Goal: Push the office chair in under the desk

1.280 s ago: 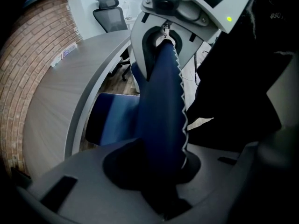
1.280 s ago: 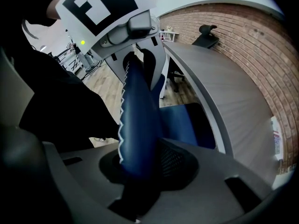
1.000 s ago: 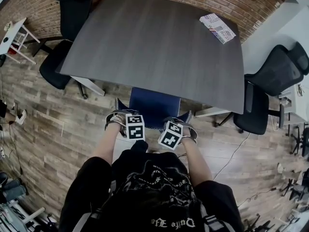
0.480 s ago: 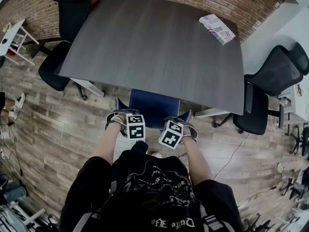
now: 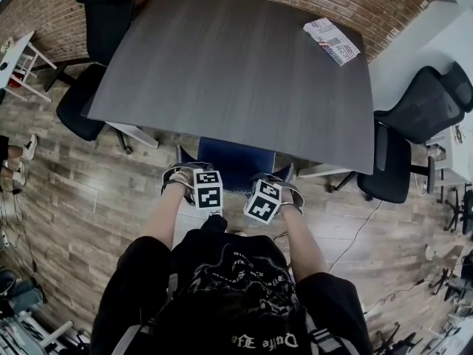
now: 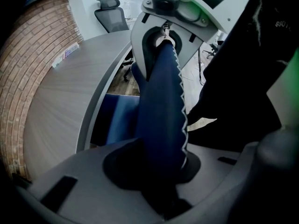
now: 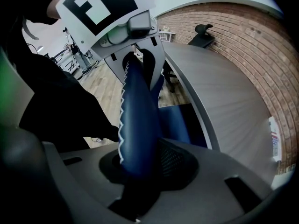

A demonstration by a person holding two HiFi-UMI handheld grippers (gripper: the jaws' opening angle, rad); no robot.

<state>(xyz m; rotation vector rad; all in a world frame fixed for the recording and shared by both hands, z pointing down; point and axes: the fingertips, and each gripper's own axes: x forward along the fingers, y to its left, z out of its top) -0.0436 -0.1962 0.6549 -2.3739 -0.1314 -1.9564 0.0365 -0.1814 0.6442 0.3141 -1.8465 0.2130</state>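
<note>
Left gripper (image 5: 194,183): jaws part-closed, clamped on the backrest's top edge of the blue padded office chair (image 5: 236,163). Chair stood at the near edge of the dark grey wood-grain desk (image 5: 236,72), seat apparently beneath the top, backrest just outside. Right gripper (image 5: 275,197): same clamp, further along that edge. Push step in hand, judged close to done. Next move calls for an even, level shove forward from both grips, stopping as backrest nears desk edge.
</note>
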